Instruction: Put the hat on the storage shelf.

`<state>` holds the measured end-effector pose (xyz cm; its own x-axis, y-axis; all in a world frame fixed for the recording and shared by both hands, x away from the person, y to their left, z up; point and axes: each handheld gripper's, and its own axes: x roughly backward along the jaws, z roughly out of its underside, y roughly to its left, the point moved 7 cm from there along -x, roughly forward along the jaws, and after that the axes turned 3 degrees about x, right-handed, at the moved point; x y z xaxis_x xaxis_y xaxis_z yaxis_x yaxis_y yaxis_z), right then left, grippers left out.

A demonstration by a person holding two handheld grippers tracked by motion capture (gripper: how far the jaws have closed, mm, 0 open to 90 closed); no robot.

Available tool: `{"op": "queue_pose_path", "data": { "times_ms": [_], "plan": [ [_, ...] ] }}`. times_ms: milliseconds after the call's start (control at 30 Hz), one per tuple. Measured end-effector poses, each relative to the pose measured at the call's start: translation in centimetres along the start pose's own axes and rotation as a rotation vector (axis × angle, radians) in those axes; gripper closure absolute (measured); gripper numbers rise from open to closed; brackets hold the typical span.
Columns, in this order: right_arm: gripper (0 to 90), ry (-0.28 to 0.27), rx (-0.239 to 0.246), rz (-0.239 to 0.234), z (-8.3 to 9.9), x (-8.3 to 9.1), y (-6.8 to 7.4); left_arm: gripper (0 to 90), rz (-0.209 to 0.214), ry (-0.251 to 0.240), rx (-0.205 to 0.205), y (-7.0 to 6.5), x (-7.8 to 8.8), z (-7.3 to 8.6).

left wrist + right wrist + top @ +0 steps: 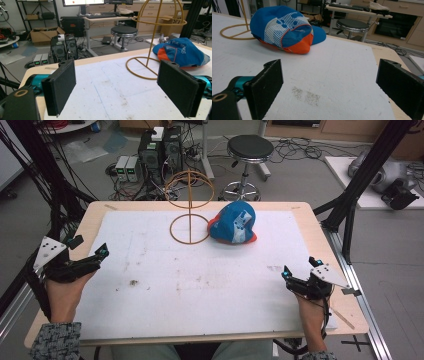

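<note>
Your counter [300, 220] carries a stained white sheet [200, 285]; the cap [233, 223] lies at upper centre beside the wire stand [190, 205]. Both your left hand-held gripper [95, 257] and right hand-held gripper [295, 276] stand apart, empty. A stool [248, 150] stands behind.

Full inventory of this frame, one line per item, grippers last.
cap: 1, blue, white and orange, far middle of the board, right of the stand
wire hat stand: 1, yellow-brown, far middle, empty
foam board: 1, white, stained, covers the table
table: 1, light wood
stool: 1, black seat, floor beyond the table
computer towers: 2, black, floor beyond
left gripper: 1, black, open, near left edge
right gripper: 1, black, open, near right edge
</note>
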<state>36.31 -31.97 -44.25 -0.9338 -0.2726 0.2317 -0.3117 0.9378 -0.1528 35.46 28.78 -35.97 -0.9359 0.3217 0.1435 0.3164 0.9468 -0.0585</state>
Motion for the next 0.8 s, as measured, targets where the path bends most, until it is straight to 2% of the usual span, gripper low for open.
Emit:
{"op": "queue_pose_path", "data": {
  "times_ms": [200, 367, 500, 800],
  "plan": [
    [6.3, 0.004, -0.011, -0.004, 0.0, 0.0, 0.0, 15.8, -0.006, 0.003, 0.001, 0.2, -0.1, 0.2],
    [6.3, -0.015, 0.012, -0.006, -0.3, 0.1, 0.4, 15.8, -0.004, -0.003, 0.019, 0.4, -0.2, 0.5],
    [6.3, -0.021, 0.031, -0.006, -0.7, -0.2, 0.8, 15.9, -0.002, 0.001, 0.016, 0.3, -0.2, 0.5],
    [6.3, -0.019, 0.04, -0.018, -1.8, -1.1, 1.5, 15.9, 0.007, 0.006, 0.011, -0.1, -0.4, 0.6]
  ]
}}
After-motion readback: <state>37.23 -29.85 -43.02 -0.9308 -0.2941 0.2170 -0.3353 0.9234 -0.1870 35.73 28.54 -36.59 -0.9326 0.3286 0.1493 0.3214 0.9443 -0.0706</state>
